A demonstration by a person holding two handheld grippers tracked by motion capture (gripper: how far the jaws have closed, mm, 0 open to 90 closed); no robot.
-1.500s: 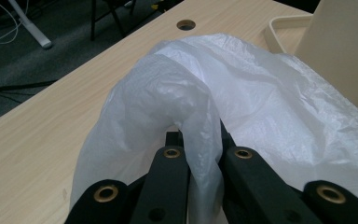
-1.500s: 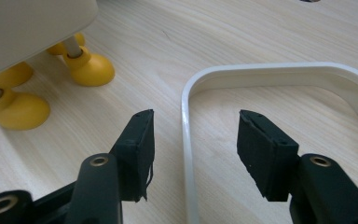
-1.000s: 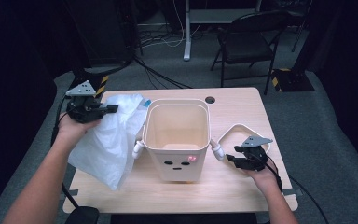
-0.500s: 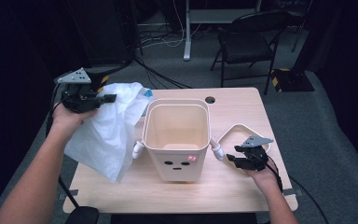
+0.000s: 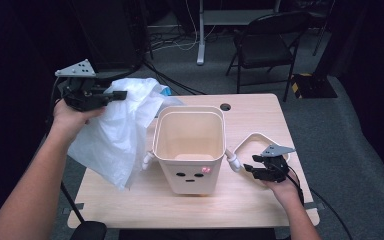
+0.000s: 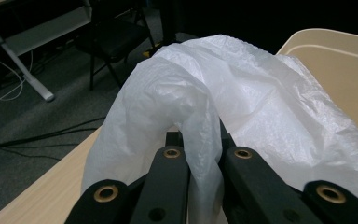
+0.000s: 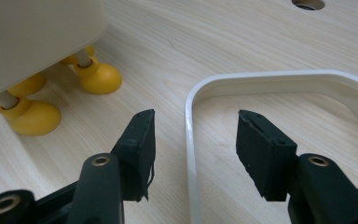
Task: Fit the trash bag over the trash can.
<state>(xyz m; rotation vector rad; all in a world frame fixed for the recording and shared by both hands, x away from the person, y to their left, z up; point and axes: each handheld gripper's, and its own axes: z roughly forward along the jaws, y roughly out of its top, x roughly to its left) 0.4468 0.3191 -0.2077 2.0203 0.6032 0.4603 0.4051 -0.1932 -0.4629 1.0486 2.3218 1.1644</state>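
Hanging crumpled and translucent white, the plastic bag [image 5: 117,135] is pinched in the left gripper [image 5: 122,94].

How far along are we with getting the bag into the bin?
Done: the left claw is shut on the white plastic bag, lifted beside the bin. In hand: the right claw sits open astride the white ring on the table. Left: the bin is unlined and the ring is off.

White plastic bag [image 5: 115,135]; cream bin [image 5: 190,145] — black dot face, pink spot, yellow feet [image 7: 95,77]; white ring [image 7: 279,79]; black tools.
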